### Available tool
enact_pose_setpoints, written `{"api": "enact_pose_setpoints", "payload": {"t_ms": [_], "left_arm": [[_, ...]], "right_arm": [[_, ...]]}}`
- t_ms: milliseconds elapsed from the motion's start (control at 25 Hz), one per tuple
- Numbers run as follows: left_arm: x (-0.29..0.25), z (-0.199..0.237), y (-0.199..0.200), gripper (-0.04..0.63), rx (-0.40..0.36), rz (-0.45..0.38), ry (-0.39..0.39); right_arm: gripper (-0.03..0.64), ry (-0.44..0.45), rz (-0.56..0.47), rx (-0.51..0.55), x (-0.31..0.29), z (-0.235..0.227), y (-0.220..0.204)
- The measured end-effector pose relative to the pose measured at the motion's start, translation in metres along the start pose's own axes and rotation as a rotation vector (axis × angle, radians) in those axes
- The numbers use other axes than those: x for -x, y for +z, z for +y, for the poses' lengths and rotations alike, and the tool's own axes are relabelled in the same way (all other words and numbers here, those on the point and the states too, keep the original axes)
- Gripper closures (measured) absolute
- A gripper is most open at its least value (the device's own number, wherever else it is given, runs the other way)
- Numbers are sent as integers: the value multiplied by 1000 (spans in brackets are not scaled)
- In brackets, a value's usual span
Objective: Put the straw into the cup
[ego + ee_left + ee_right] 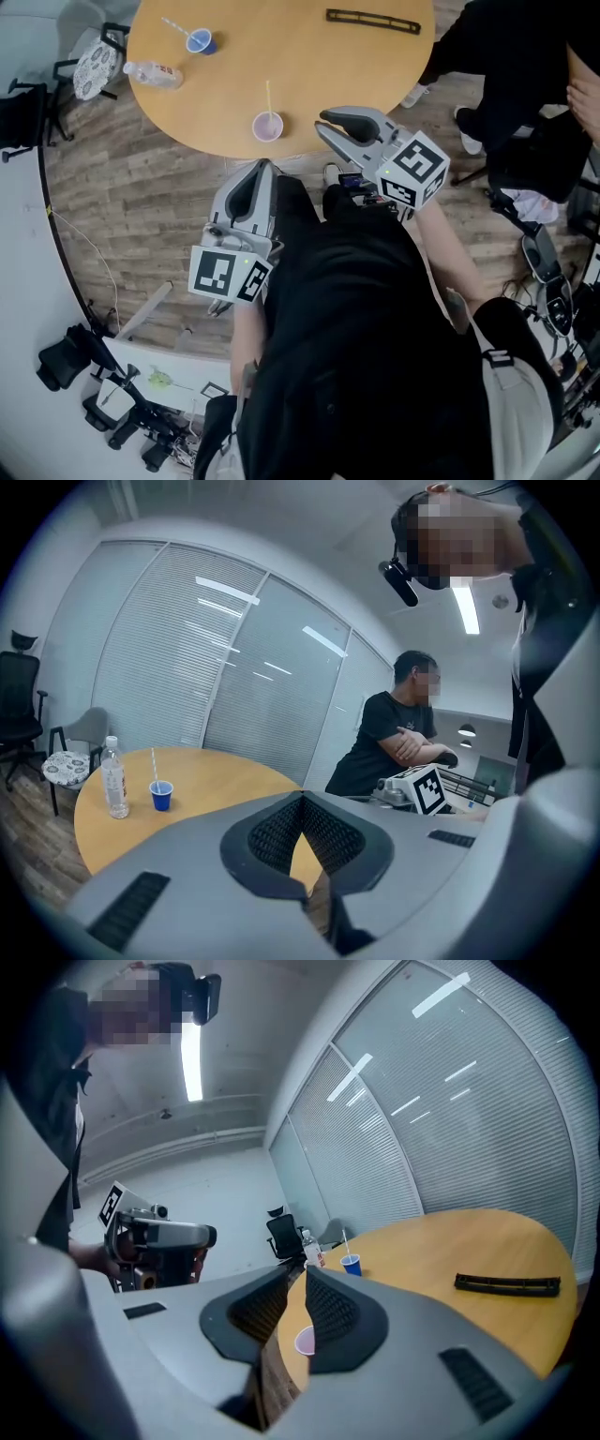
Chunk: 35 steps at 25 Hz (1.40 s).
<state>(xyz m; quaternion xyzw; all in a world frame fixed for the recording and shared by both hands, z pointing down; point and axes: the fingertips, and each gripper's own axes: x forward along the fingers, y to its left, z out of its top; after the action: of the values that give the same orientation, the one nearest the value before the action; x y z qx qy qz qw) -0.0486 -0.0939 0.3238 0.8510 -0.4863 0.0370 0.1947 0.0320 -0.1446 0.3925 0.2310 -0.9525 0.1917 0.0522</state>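
Currently I have both tongs lifted off the counter and held close to my body, above the wooden floor.

The left tongs point toward the near edge of the counter. In the left gripper view their tips meet and nothing sits between them.

The right tongs hang at the counter's edge, just beside the pink cup and clear of it. In the right gripper view their pads stand a narrow gap apart and are empty. Through that gap I see only the cup, farther off.

The yellow straw stands inside the pink cup, upright with a slight lean, its top well above the rim. That cup sits near the counter's near edge.

Farther back on the left side of the counter is a blue cup with a second straw in it. A clear water bottle stands upright near it, as the left gripper view shows. A long black strip lies flat toward the far right side, well apart from both cups.

A chair with a patterned cushion stands just off the counter's left edge. A person in a black shirt sits at the far side with arms crossed.
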Motion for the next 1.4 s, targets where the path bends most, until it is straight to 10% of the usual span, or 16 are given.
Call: {"api": "enact_pose_setpoints", "payload": {"t_ms": [560, 1400], "left_arm": [[16, -10, -24, 583, 29, 28, 83], [147, -51, -47, 583, -43, -8, -97]], "right_arm": [[598, 112, 11, 5, 33, 19, -10], [599, -18, -82, 42, 87, 168, -24]]}}
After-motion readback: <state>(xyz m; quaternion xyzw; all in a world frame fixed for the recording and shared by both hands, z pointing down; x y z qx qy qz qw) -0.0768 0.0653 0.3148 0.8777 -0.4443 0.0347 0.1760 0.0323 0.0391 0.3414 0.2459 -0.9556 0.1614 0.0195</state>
